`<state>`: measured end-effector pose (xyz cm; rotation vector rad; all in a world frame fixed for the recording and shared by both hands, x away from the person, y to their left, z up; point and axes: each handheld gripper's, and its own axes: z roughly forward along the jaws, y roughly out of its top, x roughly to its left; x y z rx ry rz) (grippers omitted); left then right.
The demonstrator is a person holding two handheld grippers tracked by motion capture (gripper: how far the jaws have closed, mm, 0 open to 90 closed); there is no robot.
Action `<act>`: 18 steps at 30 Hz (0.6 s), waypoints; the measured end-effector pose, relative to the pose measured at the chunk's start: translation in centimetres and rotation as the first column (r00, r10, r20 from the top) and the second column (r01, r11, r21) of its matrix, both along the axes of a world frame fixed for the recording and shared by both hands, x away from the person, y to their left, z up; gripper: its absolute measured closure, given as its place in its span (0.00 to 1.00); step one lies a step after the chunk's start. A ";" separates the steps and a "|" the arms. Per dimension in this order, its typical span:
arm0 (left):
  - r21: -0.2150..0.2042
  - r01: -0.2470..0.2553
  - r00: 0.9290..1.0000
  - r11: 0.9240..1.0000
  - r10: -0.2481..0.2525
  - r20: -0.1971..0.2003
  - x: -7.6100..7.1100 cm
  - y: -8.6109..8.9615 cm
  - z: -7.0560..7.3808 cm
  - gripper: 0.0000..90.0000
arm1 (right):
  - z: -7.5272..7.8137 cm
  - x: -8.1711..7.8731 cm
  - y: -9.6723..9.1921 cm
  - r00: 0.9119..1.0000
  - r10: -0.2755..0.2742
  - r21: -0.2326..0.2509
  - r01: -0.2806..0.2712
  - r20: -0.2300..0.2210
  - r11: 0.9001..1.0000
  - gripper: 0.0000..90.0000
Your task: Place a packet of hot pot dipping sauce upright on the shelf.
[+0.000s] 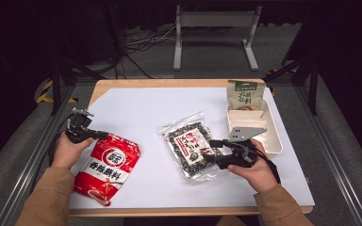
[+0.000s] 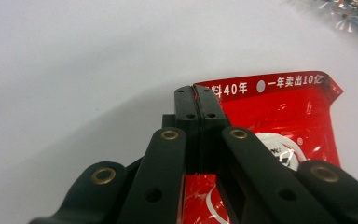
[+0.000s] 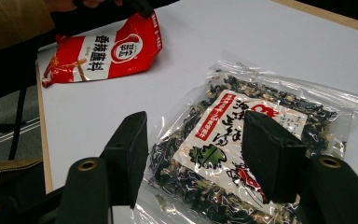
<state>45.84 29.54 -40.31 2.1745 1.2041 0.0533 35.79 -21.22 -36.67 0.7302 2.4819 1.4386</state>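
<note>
I see a dark room with grey floor, cables and a grey metal stand (image 1: 215, 28) beyond the table (image 1: 169, 87), a wooden top covered by a white sheet (image 1: 169, 113).

On the sheet's right edge sits a cream tray (image 1: 273, 136) with compartments; a green-topped pouch (image 1: 245, 95) leans upright at its far end, partly in the far compartment. What else the tray holds I cannot tell.

My red packet (image 1: 107, 167) lies near the left front of the sheet, its top edge toward the left gripper (image 1: 96, 134). In the left gripper view that gripper's jaws are pressed together on the packet's upper corner (image 2: 270, 100), pinching the foil edge.

The clear bag of dark dried bits (image 1: 192, 147) lies flat in the middle of the sheet, between the packet and the tray. My right gripper (image 1: 209, 153) hangs at the bag's right edge, jaws spread wide over the bag (image 3: 242, 154), not clamped on it.
</note>
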 end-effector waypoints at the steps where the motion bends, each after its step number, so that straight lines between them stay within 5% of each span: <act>1: 0.005 0.000 1.000 1.000 0.000 0.005 -0.2 -0.1 0.4 1.00 | 0.0 0.0 0.0 1.000 0.001 0.001 -0.001 0.000 1.000 0.46; 11: -0.012 -0.024 0.998 1.000 0.025 0.064 -2.8 -0.2 4.0 1.00 | 0.0 0.0 0.4 1.000 0.009 -0.003 -0.009 0.003 1.000 0.46; 12: -0.039 -0.020 0.995 0.999 0.023 0.093 -4.0 -0.1 5.1 1.00 | 0.0 0.0 0.4 1.000 0.009 -0.003 -0.009 0.003 1.000 0.46; 18: -0.048 -0.031 0.987 0.998 0.038 0.153 -6.2 -0.5 7.1 1.00 | -0.1 -0.1 0.6 1.000 0.012 -0.008 -0.012 0.000 1.000 0.46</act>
